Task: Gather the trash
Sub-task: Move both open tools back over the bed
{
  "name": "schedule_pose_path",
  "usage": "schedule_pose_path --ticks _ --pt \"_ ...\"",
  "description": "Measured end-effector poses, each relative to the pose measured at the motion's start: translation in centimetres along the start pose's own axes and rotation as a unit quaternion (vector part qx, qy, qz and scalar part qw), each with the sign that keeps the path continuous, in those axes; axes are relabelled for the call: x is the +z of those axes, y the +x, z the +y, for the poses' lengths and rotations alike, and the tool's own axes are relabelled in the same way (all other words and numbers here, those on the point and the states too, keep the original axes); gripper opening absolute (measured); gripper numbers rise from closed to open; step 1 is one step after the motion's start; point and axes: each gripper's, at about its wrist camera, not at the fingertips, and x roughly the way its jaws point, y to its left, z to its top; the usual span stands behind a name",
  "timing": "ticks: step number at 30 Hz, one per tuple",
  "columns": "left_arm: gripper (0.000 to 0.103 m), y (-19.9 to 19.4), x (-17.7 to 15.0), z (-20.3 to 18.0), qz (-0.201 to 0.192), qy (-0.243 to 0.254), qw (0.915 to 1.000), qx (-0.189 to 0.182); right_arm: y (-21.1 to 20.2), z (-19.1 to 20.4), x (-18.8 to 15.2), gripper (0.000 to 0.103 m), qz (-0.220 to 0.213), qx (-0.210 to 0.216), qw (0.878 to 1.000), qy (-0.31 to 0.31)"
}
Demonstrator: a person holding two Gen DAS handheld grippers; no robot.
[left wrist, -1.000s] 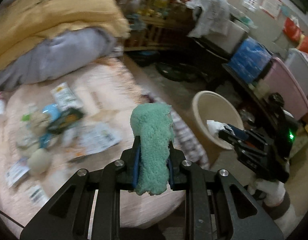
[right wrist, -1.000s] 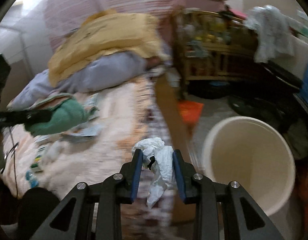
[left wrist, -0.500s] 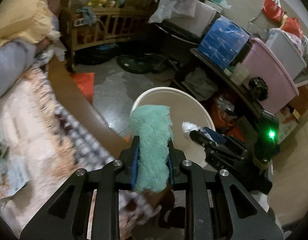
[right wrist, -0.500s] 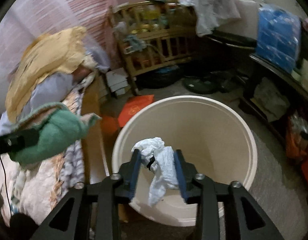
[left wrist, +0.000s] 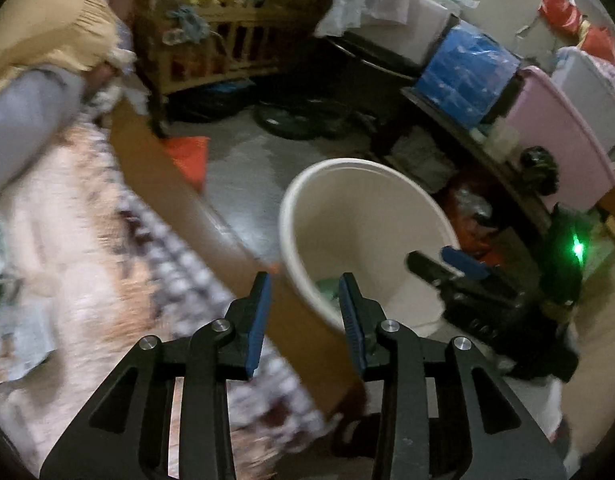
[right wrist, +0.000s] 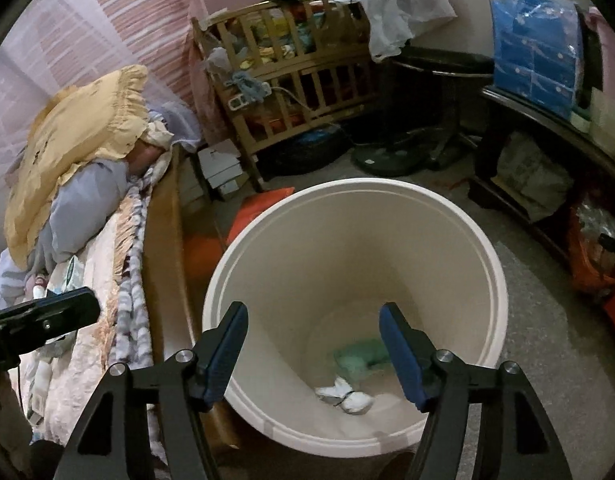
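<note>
While both tools stand with fingers spread and nothing between them, the trash lies inside the cream bucket point(right wrist: 459, 248). Right tool point(right wrist: 313, 350): jaws wide apart, blue pads facing each other, positioned above the bucket's mouth and looking down into it. Left tool point(left wrist: 304, 308): jaws parted to a moderate gap, empty, positioned at the bucket point(left wrist: 303, 256) rim on the side toward the bed point(left wrist: 67, 240).

Contents of the bucket, 2 items on its bottom:
1. Green cloth point(right wrist: 361, 358), crumpled, lying toward the far side of the bottom. A green patch point(left wrist: 327, 286) shows in the left wrist view just inside the near wall.
2. White tissue wad point(right wrist: 345, 396), lying just beside the green cloth, on the nearer side; whether they touch cannot be told.

Surroundings relative to the bucket: it stands on the floor just beside the bed's brown frame. A yellow pillow point(right wrist: 71, 148) rests on the bed, well away from the bucket. A wooden crib point(right wrist: 291, 80) stands beyond the bucket, well apart. The left wrist view is blurred over the bed, so items there cannot be identified.
</note>
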Motion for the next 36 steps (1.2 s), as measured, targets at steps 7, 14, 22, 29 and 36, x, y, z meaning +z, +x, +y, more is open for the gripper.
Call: schedule_pose_path --ticks 7,14,22,29,36 --pt "0.033 -4.0 -2.9 4.0 -0.03 -0.01 0.9967 0.075 -0.1 3.1 -0.7 0.066 0.002 0.013 0.999 -0.035" --pt "0.033 -7.5 -4.9 7.1 -0.059 -0.017 0.9889 0.135 -1.0 8.2 -1.1 0.074 -0.005 0.043 0.997 -0.069" --pt "0.033 -11.5 -7.2 11.0 -0.088 -0.042 0.9785 0.182 -1.6 15.5 -2.1 0.074 -0.003 0.088 0.99 -0.11" --pt "0.033 -14.4 -9.5 14.8 -0.097 -0.072 0.9705 0.209 -2.1 22.0 -3.4 0.077 0.003 0.128 0.98 -0.154" --pt "0.033 -16.9 -12.2 19.5 -0.096 -0.106 0.9615 0.235 -1.3 27.1 -4.7 0.079 0.021 0.158 0.97 -0.186"
